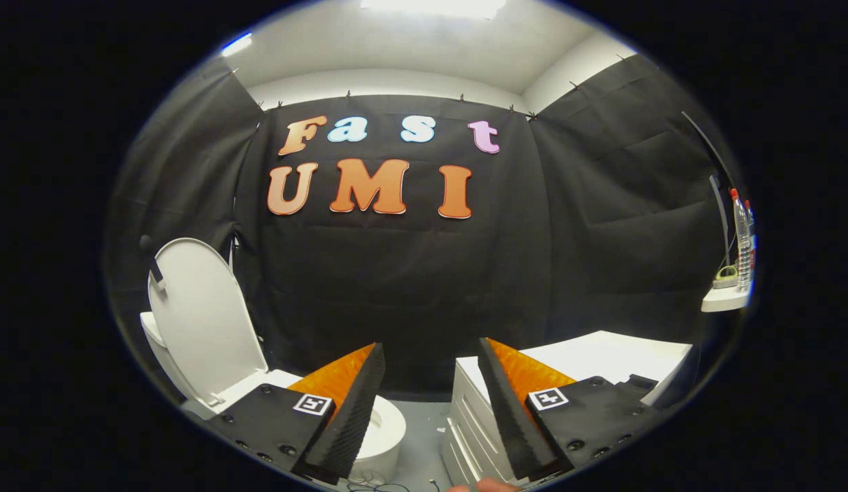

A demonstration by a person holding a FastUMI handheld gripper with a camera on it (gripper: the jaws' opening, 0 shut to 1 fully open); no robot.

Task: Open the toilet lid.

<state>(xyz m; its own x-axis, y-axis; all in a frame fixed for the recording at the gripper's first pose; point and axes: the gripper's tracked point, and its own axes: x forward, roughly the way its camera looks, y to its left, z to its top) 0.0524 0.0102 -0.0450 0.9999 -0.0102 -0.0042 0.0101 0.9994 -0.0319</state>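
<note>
1. Gripper (429,355) fingers stand wide apart, holding nothing, raised clear of the toilet.
2. Lid (203,321) stands upright, open, at far left against the tank.
3. Bowl (384,430) lies near, partly behind the left finger.
4. Cabinet (601,352), white, sits right.
5. Bottle (741,239) stands on a far-right shelf (723,301).

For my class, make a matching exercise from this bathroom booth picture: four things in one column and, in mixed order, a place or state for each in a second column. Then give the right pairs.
Column one:
1. toilet lid
2. gripper
3. plastic bottle
4. white cabinet

Column two:
A. open, with nothing between the fingers
B. standing on a small shelf at the booth's side wall
C. raised upright, behind the seat
D. low, beside the toilet, beyond the right finger

Right pairs: 1-C, 2-A, 3-B, 4-D.
</note>
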